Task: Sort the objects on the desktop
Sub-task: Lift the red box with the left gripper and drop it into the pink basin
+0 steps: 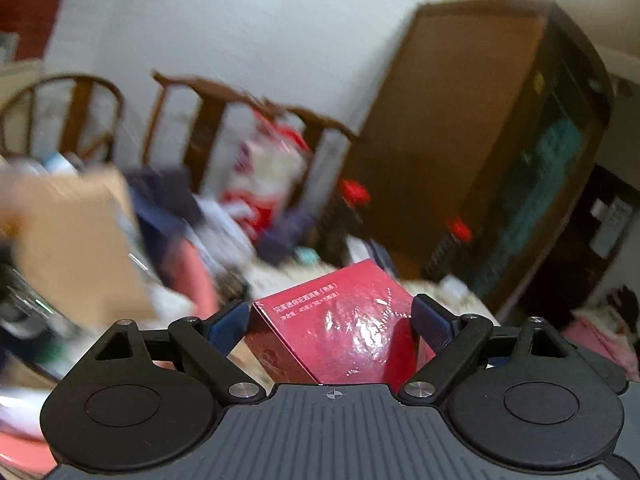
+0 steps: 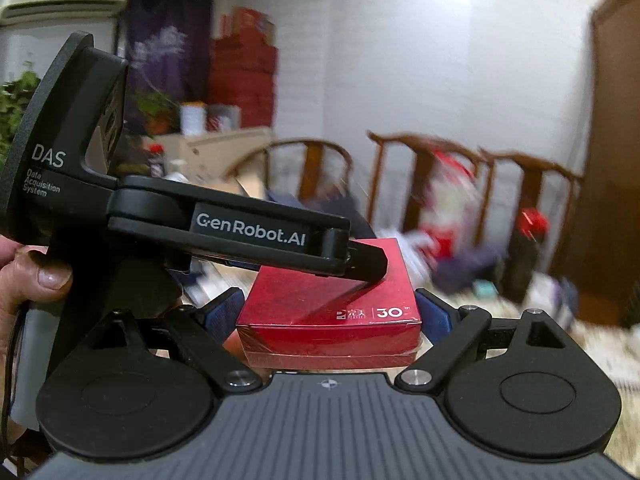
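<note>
A red shrink-wrapped box (image 1: 340,328) sits between the blue pads of my left gripper (image 1: 332,316), which is shut on it and holds it raised. In the right wrist view the same red box (image 2: 320,300), marked "30", sits between the pads of my right gripper (image 2: 332,312), which is also shut on it. The left gripper's black body (image 2: 248,232) reaches in from the left and lies across the box's top.
A cluttered table (image 1: 280,272) lies below, with a cardboard box (image 1: 76,240), dark bags and red-capped bottles (image 1: 354,192). Wooden chairs (image 2: 424,176) stand behind it against a white wall. A brown cabinet (image 1: 472,140) stands at the right.
</note>
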Demonstrator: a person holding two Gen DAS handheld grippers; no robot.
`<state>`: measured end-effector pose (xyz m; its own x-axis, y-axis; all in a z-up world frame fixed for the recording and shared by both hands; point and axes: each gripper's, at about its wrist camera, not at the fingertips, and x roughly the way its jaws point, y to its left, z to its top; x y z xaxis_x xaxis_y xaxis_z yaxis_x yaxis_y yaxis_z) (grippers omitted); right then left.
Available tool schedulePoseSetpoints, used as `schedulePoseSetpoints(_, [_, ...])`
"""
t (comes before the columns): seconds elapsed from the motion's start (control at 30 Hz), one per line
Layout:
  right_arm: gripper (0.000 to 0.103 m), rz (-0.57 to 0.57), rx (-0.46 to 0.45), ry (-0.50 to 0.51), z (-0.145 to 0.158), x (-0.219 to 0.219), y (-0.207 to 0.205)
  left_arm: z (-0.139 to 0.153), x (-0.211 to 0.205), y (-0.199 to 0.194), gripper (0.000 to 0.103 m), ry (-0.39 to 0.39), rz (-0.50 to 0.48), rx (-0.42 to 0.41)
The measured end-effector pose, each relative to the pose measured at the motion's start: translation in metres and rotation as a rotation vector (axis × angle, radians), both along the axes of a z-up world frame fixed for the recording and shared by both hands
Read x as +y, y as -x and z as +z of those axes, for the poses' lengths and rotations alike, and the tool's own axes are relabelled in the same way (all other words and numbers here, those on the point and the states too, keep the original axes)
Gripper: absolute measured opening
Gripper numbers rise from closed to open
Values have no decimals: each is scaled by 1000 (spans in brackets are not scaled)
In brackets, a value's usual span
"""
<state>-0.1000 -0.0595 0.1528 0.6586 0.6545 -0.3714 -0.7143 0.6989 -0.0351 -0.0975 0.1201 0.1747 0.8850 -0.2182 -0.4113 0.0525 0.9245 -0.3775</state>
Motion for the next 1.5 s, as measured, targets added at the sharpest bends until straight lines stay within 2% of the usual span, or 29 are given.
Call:
schedulePoseSetpoints(0.17, [92, 93, -58, -26, 36, 60, 5, 45, 57, 21, 94, -61, 108, -55])
schedulePoseSetpoints(0.33, [92, 183, -72, -51, 57, 124, 0, 67, 114, 25, 97, -99, 203, -62])
schedulePoseSetpoints(0.5, [92, 234, -12, -55, 59, 183, -27, 67, 165, 3, 98, -143, 268, -16])
schedulePoseSetpoints(0.67, [92, 226, 50, 2, 38, 223, -63, 40, 187, -33, 95, -249, 330, 75])
schedulePoseSetpoints(0.87, [92, 206, 111, 19, 11, 235, -82, 12, 200, -42, 97, -187, 339, 83])
schedulePoseSetpoints(1.0, [92, 212, 110, 27, 3, 232, -80, 5, 190, -38, 101, -231, 356, 58])
schedulePoseSetpoints(1.07, [93, 200, 112, 42, -1, 237, -84, -2, 187, -44, 102, -239, 358, 73])
schedulePoseSetpoints(1.2, [93, 183, 140, 69, -17, 235, -89, -13, 184, -50, 102, -228, 326, 86])
schedulePoseSetpoints(1.37, [90, 165, 77, 40, -9, 220, -77, -8, 173, -48, 103, -263, 361, 57])
schedulePoseSetpoints(1.5, [91, 161, 50, -4, 4, 199, -71, 4, 171, -34, 103, -238, 374, 5])
